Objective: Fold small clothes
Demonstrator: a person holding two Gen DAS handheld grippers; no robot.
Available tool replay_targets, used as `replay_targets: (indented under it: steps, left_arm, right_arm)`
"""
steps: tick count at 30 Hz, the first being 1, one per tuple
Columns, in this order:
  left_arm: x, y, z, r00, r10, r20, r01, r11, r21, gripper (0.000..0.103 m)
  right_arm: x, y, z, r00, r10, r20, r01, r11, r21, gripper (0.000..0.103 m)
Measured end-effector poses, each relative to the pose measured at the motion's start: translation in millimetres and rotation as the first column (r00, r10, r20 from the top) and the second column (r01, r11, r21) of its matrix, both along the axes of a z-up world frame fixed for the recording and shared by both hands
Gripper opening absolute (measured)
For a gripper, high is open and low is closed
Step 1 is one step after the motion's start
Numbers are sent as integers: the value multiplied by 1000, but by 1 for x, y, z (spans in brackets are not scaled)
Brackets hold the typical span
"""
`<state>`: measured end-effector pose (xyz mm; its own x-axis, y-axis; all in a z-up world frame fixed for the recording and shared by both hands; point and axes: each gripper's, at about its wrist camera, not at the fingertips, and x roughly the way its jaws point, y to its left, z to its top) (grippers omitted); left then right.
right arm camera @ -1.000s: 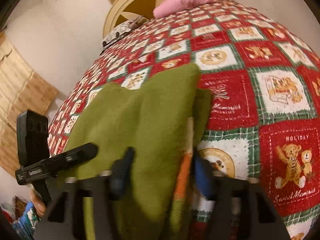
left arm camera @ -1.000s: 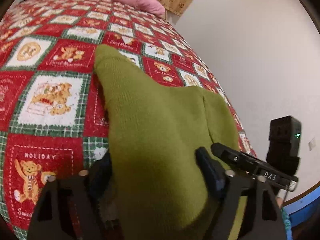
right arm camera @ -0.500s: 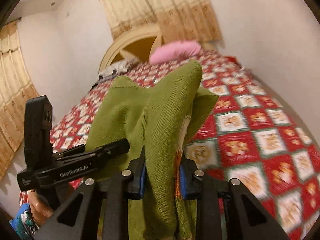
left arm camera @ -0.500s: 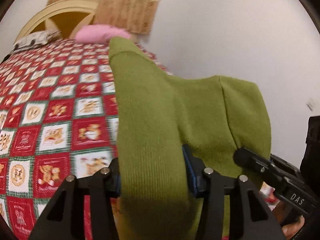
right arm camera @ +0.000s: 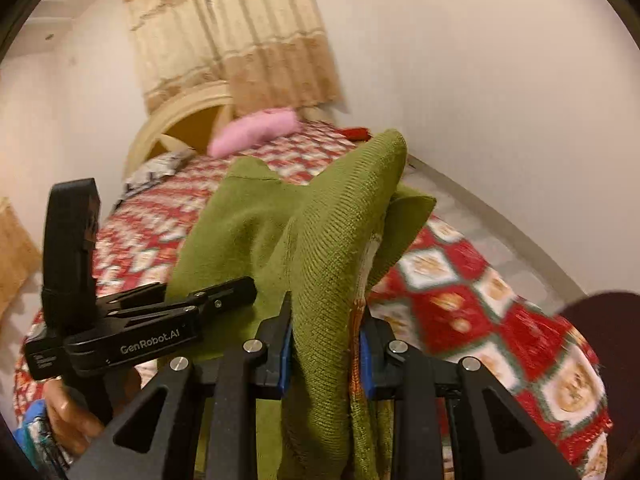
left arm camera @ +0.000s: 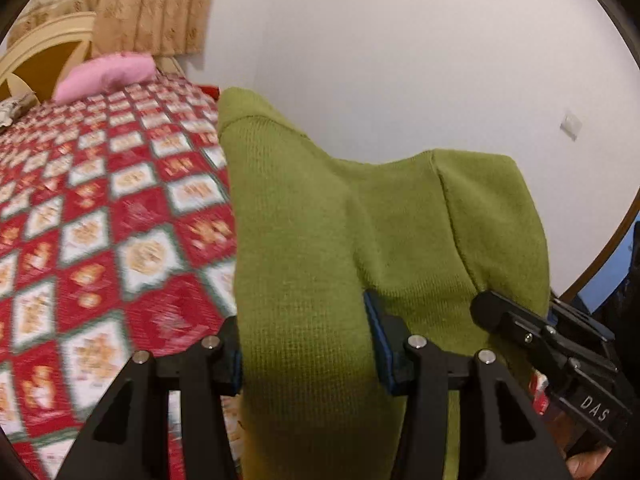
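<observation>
Gripping a green knitted garment (left arm camera: 320,248) between them, both grippers hold it up above the bed (left arm camera: 120,220), which is covered by a red, green and white patchwork blanket with bear motifs. The left gripper (left arm camera: 306,356) has its blue-padded fingers (left arm camera: 376,336) pressed on a thick fold of the cloth. The right gripper (right arm camera: 324,340) pinches a narrower fold, where an orange lining edge shows beside its right finger (right arm camera: 366,354). The jaws of both closed down onto the cloth just before this moment. In each view the other gripper appears at the side, held in a hand (right arm camera: 68,412). A pink pillow (right arm camera: 256,130) lies near the cream headboard (right arm camera: 176,120), below tan curtains (right arm camera: 232,32).
</observation>
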<state>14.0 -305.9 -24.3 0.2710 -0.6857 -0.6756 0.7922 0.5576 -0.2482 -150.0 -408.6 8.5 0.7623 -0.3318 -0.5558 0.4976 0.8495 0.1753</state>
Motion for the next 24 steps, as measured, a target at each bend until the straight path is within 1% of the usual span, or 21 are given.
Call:
replay_targets:
  steps: [2,4,6,9,11,12,13,14,15,16,17,18,20,22,24]
  left_arm:
    - [0,-17,-18,1000,6,-10,-6,999,43,50]
    - [0,-32,-34,999,31,20,-32,996,86,50]
    - [4,-36,-39,998,53,30,-55,994,96,52]
    - [12,-38,-45,997,72,24,-74,993,97,57]
    - [16,-41,-50,995,91,28,-94,990,107,69]
    - [12,-46,-53,994,104,34,-107,988,114,74]
    - [16,-49,-57,992,122,36,-125,985,119,83]
    - [19,-50,-59,990,136,27,-139,982,126,90]
    - [23,-52,-61,989,151,3,-150,978,142,93]
    - [24,-52,-62,986,163,-21,-158,975,154,99]
    - [32,-52,-64,983,176,-61,-163,972,169,103]
    - [31,-52,-64,980,178,-86,-161,971,178,103]
    - [35,-51,-64,976,177,-128,-150,970,194,103]
    - [31,-42,-57,978,161,-131,-135,972,191,103]
    - [18,-27,-43,986,152,-65,-138,973,183,103]
  right_arm:
    - [-1,-20,-18,999,-31,-30,32,999,23,26]
    - [4,-43,-44,996,-50,-70,55,997,58,26]
    - [9,-60,-63,992,-77,-104,84,994,66,26]
    - [12,-76,-80,991,-81,-107,93,989,119,27]
    - [15,-82,-92,990,-74,-123,91,987,135,28]
    - [15,-85,-96,990,-71,-120,88,986,140,29]
    - [14,-89,-97,992,-67,-107,84,984,155,29]
    - [13,-91,-99,993,-67,-100,83,982,170,30]
    - [12,-94,-101,993,-69,-97,85,980,181,32]
    - [12,-95,-103,992,-75,-99,93,977,191,34]
    - [13,-97,-104,991,-83,-102,102,974,200,41]
    - [12,-99,-105,989,-98,-110,119,971,205,52]
    - [11,-103,-106,984,-130,-124,155,963,219,62]
    - [6,-103,-102,985,-135,-105,156,958,240,62]
    - [-8,-92,-90,984,-164,-72,177,957,230,63]
